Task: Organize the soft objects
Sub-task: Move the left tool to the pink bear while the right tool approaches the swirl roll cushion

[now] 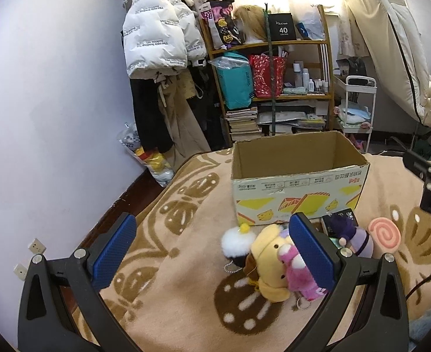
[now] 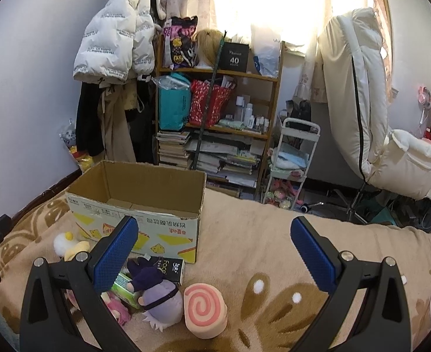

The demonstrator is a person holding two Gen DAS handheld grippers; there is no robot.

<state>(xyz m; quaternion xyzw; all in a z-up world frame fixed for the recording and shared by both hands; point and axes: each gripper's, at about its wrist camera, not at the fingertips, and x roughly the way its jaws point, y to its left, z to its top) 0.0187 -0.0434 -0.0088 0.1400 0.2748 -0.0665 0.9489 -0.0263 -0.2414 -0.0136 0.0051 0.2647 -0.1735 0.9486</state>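
Blue-padded fingers of your left hand-held gripper (image 1: pixel 212 256) stand spread wide and empty above the tan patterned blanket (image 1: pixel 186 264) on the bed. In the left wrist view the soft toys lie at lower centre and right: a yellow plush (image 1: pixel 266 259) touches a pink plush (image 1: pixel 296 272), which the right finger partly hides; a white pompom toy (image 1: pixel 237 240) sits just left of them. A purple plush (image 1: pixel 356 237) and a pink swirl cushion (image 1: pixel 385 234) lie beyond the right finger. All rest just in front of the open cardboard box (image 1: pixel 297 187), mid-frame.

Your right hand-held gripper (image 2: pixel 214 253) is likewise spread and holds nothing. In the right wrist view the purple plush (image 2: pixel 159 299) and the swirl cushion (image 2: pixel 205 308) lie between its fingers, toward the lower left, touching each other. The cardboard box (image 2: pixel 139 205) stands at centre left, behind the left finger.
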